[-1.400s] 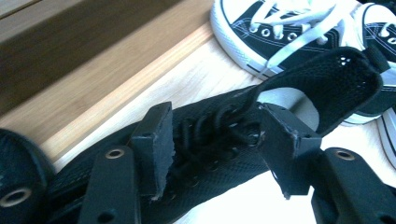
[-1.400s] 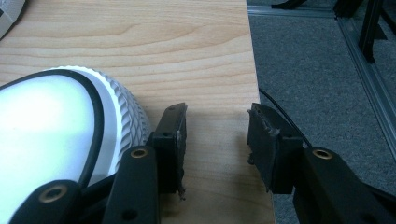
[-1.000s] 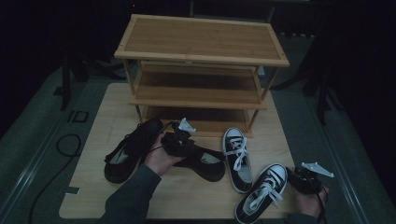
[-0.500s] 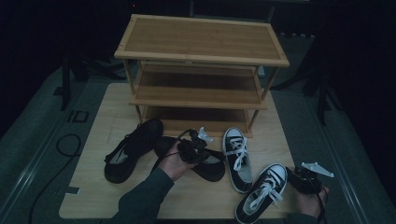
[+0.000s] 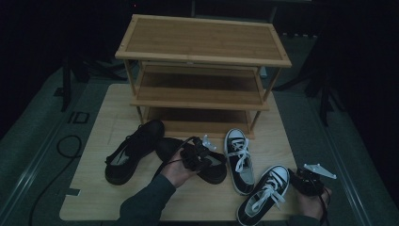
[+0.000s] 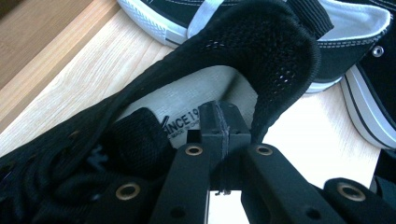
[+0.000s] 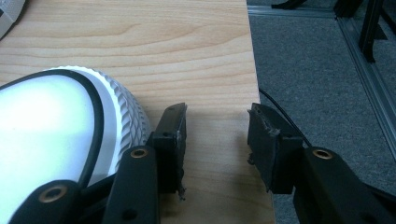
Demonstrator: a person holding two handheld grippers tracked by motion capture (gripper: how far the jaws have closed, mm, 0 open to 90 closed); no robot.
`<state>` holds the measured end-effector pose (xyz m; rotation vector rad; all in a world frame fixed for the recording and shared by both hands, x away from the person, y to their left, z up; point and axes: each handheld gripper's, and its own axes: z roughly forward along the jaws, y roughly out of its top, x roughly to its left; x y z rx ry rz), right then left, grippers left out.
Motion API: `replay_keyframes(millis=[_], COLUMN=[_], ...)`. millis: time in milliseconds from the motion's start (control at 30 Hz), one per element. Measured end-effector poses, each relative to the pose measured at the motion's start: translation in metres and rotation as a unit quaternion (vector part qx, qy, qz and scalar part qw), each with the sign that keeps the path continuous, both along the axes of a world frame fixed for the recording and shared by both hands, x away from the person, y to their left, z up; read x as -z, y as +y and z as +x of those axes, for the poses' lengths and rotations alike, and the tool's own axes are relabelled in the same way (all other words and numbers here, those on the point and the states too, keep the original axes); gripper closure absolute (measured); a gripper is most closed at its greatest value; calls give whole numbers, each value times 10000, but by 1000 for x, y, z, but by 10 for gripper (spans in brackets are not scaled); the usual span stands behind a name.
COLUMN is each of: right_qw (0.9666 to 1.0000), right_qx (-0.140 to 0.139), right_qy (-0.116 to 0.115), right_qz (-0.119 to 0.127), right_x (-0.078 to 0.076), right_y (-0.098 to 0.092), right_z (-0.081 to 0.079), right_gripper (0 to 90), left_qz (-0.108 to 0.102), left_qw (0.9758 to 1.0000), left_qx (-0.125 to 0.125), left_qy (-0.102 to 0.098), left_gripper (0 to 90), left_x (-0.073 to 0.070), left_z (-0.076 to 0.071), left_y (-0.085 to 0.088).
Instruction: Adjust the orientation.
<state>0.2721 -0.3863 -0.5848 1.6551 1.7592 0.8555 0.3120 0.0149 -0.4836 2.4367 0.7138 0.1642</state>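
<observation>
Black mesh shoe (image 6: 243,51): left gripper (image 6: 219,122) just closed, seemingly pinching nothing; right gripper (image 7: 215,135) open, empty.

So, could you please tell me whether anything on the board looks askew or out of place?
Yes: the four shoes lie scattered. The front sneaker sits diagonally, unlike its partner. The left tool is shut on the black mesh shoe at its collar. All rack shelves are empty.

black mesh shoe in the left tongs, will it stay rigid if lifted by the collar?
Probably not: the black shoe has a soft mesh collar, pinched thin between the shut left tongs. Likely light, but the toe may sag and swing.
</observation>
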Motion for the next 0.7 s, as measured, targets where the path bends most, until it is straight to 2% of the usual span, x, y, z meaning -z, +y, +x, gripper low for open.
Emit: replay_keyframes(millis=[100, 200, 433, 700], right_qw=[10000, 10000, 10000, 10000], right_qx=[0, -9, -6, -3], right_qy=[-2, -1, -1, -3], right_qz=[0, -12, -12, -14], right_x=[0, 0, 0, 0], right_y=[0, 0, 0, 0], right_z=[0, 0, 0, 0], right_gripper=[567, 567, 567, 567], left_qz=[22, 82, 34, 25], left_qw=[10000, 9999, 9999, 9991], left_qx=[44, 42, -29, -399], left_qy=[-19, -119, -138, -153], left_gripper=[900, 900, 900, 900], left_x=[-1, -3, -5, -6], left_z=[-4, -11, -22, -31], left_y=[4, 11, 33, 74])
